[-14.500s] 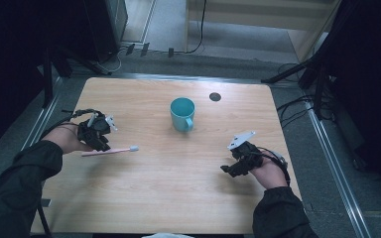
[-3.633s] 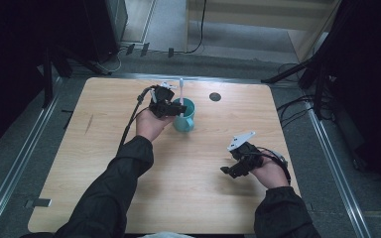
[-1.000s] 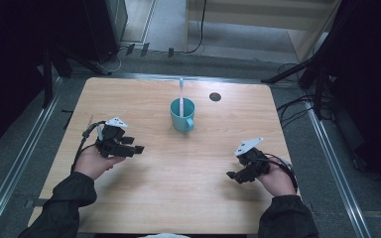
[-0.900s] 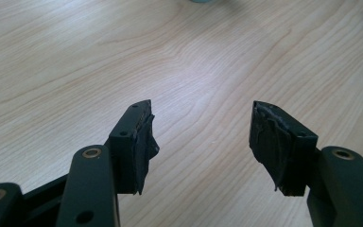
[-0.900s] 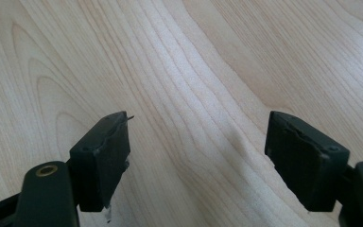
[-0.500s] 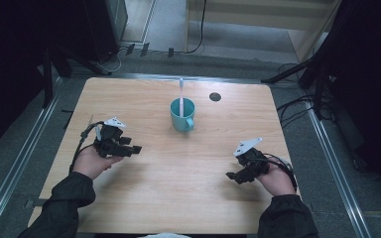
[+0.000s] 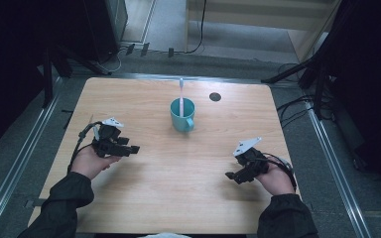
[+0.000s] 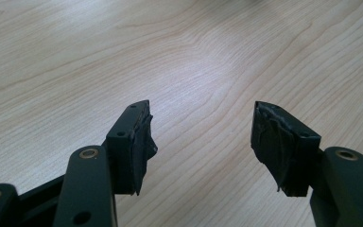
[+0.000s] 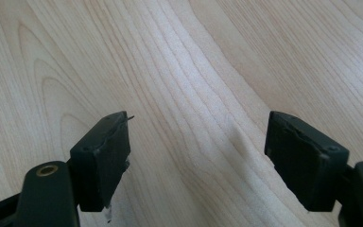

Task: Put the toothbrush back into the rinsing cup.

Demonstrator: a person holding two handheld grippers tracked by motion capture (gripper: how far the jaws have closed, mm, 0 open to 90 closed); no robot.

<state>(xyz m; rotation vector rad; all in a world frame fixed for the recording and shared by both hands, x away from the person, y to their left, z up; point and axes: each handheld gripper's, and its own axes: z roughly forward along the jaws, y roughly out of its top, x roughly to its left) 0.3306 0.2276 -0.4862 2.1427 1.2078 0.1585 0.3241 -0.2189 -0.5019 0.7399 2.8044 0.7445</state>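
Both tools, left tool [image 7: 131, 148] and right tool [image 7: 231, 176], gape empty, well apart from the toothbrush [image 7: 181, 99] upright in the cup [image 7: 182, 115].

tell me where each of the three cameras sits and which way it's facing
High view: fixed above the person's side, looking forward and down on the wooden table, the teal mug holding a toothbrush; both forearms, the left gripper and right gripper show.
Left gripper view: rides the left gripper, looking down along its open jaws at bare wood.
Right gripper view: rides the right gripper, same angle, jaws open over wood grain.
Shared: both gripper views show the tabletop that the high view shows whole.
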